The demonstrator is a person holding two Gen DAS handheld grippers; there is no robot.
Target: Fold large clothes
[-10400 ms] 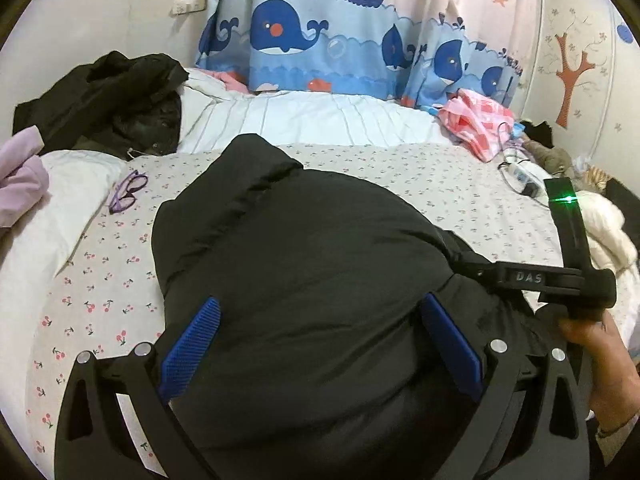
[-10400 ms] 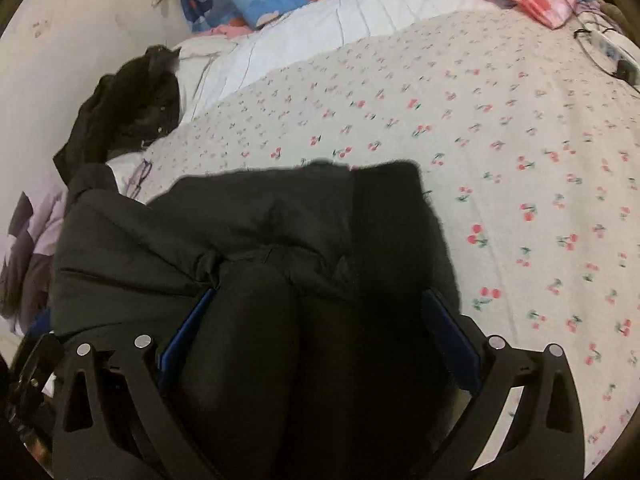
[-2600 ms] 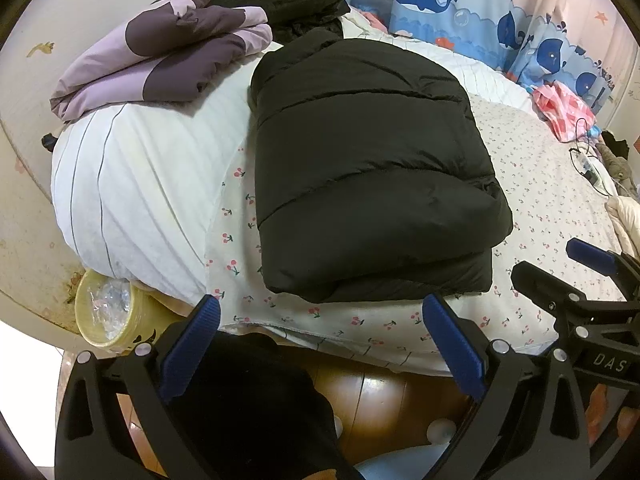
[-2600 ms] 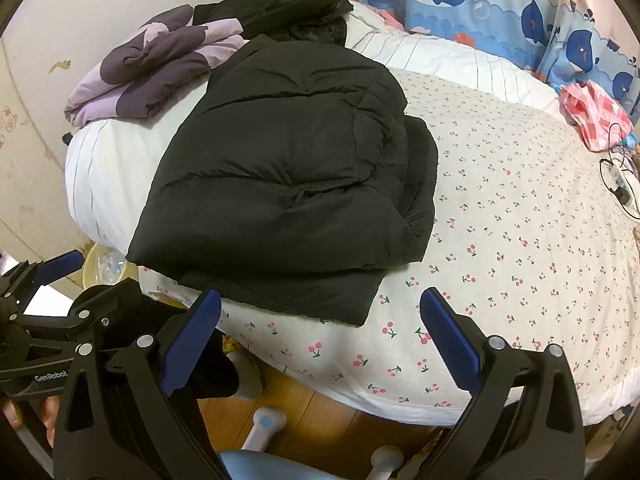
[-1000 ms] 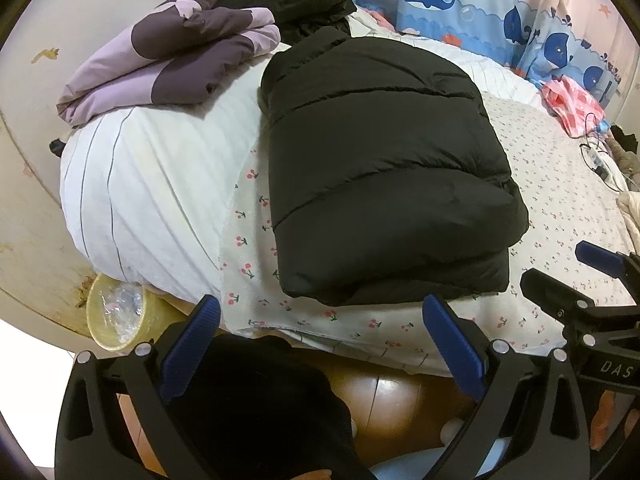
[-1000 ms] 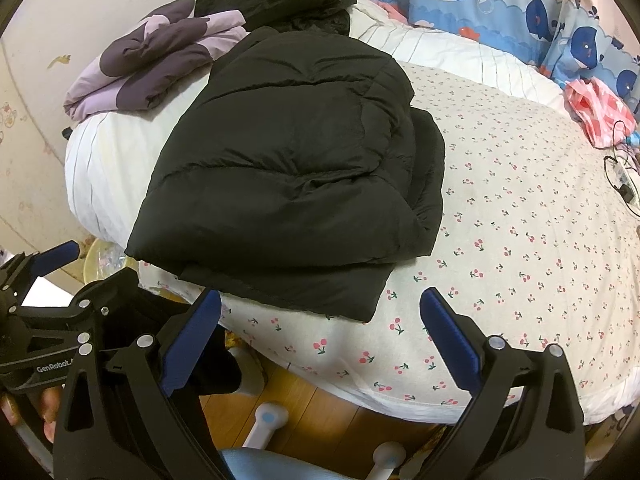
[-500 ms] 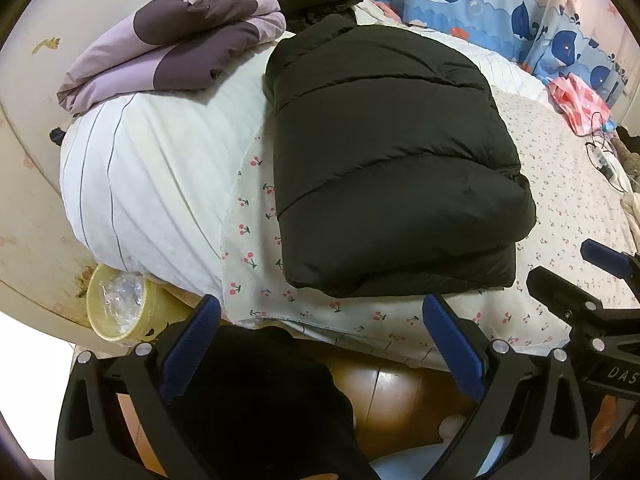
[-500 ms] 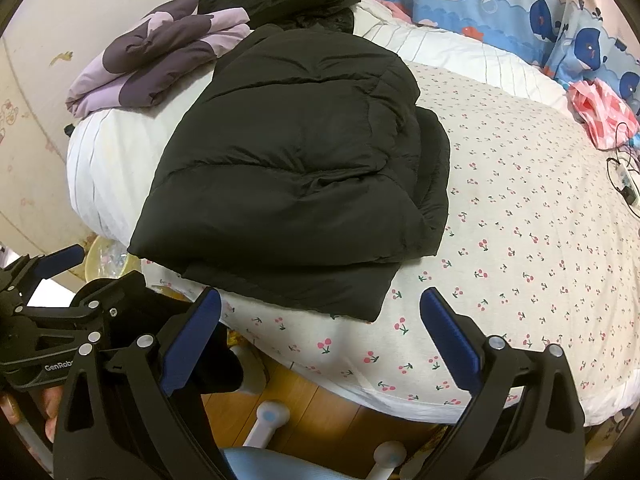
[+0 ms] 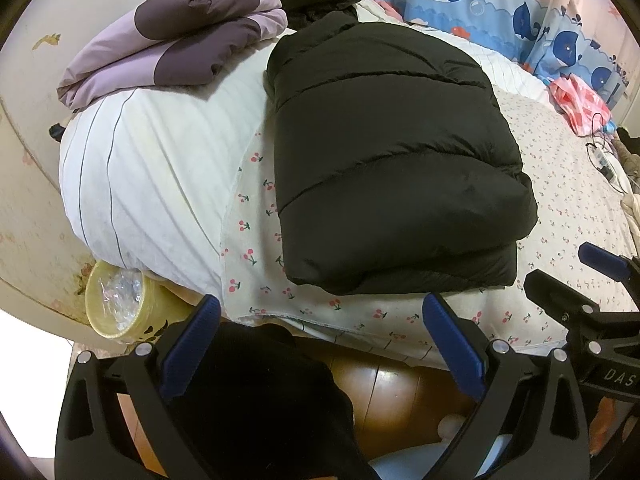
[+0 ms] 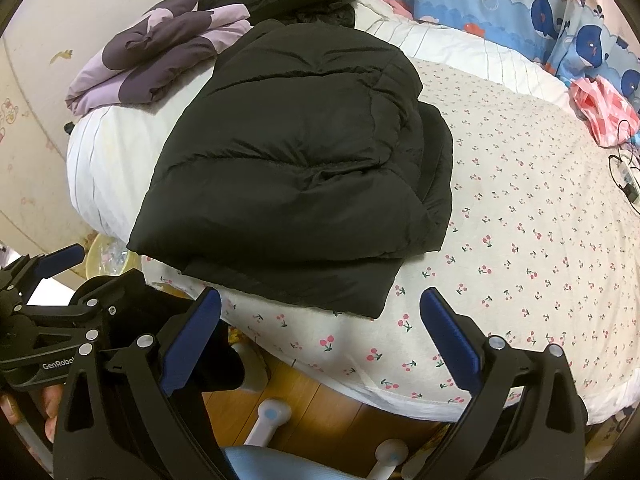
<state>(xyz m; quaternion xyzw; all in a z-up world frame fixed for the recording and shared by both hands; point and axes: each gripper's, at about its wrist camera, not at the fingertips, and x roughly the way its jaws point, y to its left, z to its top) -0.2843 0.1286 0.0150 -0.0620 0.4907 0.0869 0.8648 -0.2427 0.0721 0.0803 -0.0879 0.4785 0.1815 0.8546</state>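
Purple folded garment [image 9: 176, 36] far left on bed [image 9: 560, 184]; black puffer jacket [image 9: 384, 152] folded in a thick rectangle near the bed's edge. Left tongs [image 9: 320, 344] and right tongs [image 10: 320, 328] wide apart, empty, off the jacket.

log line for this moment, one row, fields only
task: fold large clothes | black puffer jacket: folded, lying on cherry-print bed sheet | left gripper: jaws open, empty | right gripper: jaws open, empty

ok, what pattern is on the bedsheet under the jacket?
Small red cherries with green stems on white bedsheet; clearest in the right wrist view, beside the black jacket.
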